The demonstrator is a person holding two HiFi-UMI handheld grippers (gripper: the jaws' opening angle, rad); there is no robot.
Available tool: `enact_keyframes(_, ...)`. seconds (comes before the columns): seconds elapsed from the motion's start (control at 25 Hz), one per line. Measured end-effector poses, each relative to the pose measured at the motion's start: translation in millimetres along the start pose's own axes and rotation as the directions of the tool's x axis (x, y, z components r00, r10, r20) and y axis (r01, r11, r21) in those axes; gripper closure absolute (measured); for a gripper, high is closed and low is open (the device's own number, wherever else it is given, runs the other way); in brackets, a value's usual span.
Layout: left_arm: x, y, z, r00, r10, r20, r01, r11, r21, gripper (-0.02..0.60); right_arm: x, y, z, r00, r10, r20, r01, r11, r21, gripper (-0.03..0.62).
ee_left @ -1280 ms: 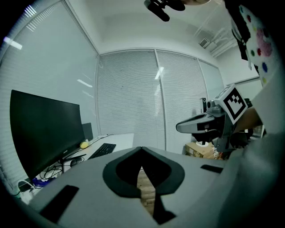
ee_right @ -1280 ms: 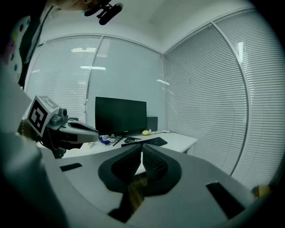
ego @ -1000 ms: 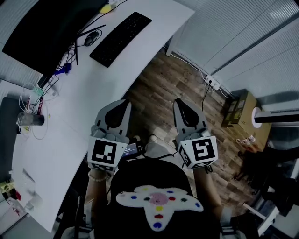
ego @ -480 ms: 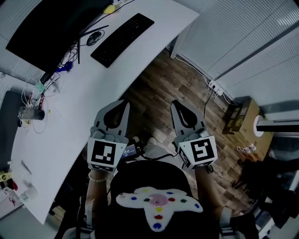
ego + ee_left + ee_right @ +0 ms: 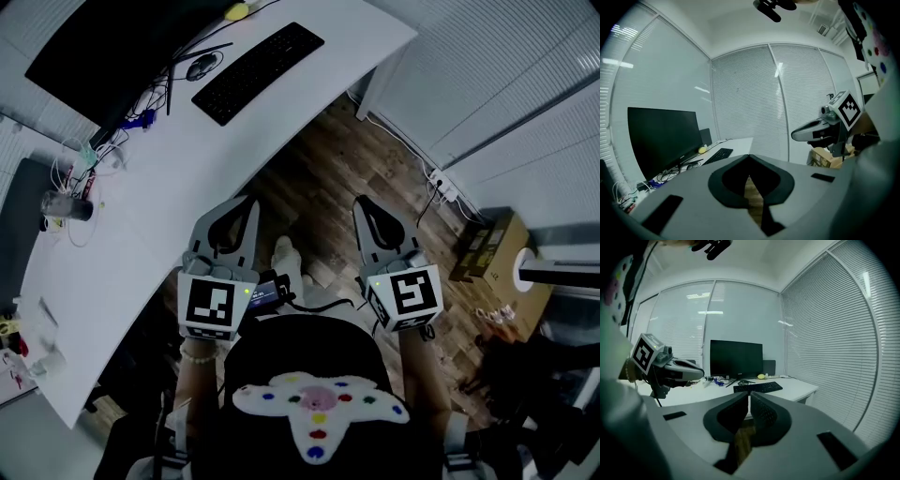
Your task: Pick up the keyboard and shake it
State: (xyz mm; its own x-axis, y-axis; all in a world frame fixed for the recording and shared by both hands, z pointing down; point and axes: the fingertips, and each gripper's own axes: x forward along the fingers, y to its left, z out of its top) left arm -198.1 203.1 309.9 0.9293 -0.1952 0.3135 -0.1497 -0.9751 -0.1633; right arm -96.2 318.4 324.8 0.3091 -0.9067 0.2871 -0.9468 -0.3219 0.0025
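**Head view.** I hold the left gripper (image 5: pixel 246 201) and the right gripper (image 5: pixel 362 202) close to my body, over the wood floor. Both are well apart from the black keyboard (image 5: pixel 258 73). The keyboard lies flat on the far part of the white desk (image 5: pixel 178 202), in front of the monitor (image 5: pixel 112 47), with a mouse (image 5: pixel 200 67) just beside its end. Nothing is lifted yet, so I judge the step in hand to be the approach.

**Left gripper view.** The left gripper (image 5: pixel 749 155) has its jaws pressed together, with only floor showing behind them. The keyboard (image 5: pixel 718 154) sits ahead and to the left, near the desk's edge.

**Right gripper view.** The right gripper (image 5: pixel 749 393) also has its jaws together and holds nothing. The keyboard (image 5: pixel 758 387) lies almost straight ahead, past the jaw tips.

**Recommendation.** I should spread both sets of jaws before reaching the desk. I should then take the keyboard at its two short ends, one gripper to each, with the pads over the top and bottom faces. The grip should be firm before the lift, since a loose hold would likely slip during shaking. I cannot tell whether a cable runs from it, so I would lift slowly at first.
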Motion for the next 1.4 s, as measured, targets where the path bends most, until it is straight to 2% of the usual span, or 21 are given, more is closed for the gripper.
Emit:
enact_keyframes(0.16, 10.4, 6.1, 2.7, 1.0, 0.011, 0.01, -0.011, 1.0, -0.022, 0.565, 6.0, -8.8, 3.5, 1.0, -0.014, 0.015, 0.013, 1.0, 0.015, 0.553)
enact_keyframes(0.28, 27.5, 8.1, 7.7, 1.0, -0.002, 0.018, 0.002, 1.0, -0.006, 0.565, 11.3, -20.9, 4.2, 0.999, -0.034, 0.015, 0.033, 0.999, 0.016, 0.553)
enact_keyframes(0.72, 122.4, 32.0, 32.3, 0.997, -0.074, 0.023, 0.073, 0.997, 0.012, 0.565, 62.8, -84.5, 20.8, 0.995, -0.101, 0.017, 0.1, 0.994, 0.03, 0.553)
enact_keyframes(1.04, 192.5, 84.4, 49.4, 0.997, -0.068, 0.021, 0.068, 0.998, -0.012, 0.565, 137.4, -126.6, 41.0, 0.996, -0.091, -0.017, 0.092, 0.996, 0.02, 0.553)
enact_keyframes(1.4, 249.0, 153.0, 45.9, 1.0, -0.016, -0.006, 0.015, 0.997, -0.075, 0.565, 229.7, -151.7, 65.1, 0.998, -0.04, -0.049, 0.04, 0.999, 0.005, 0.553)
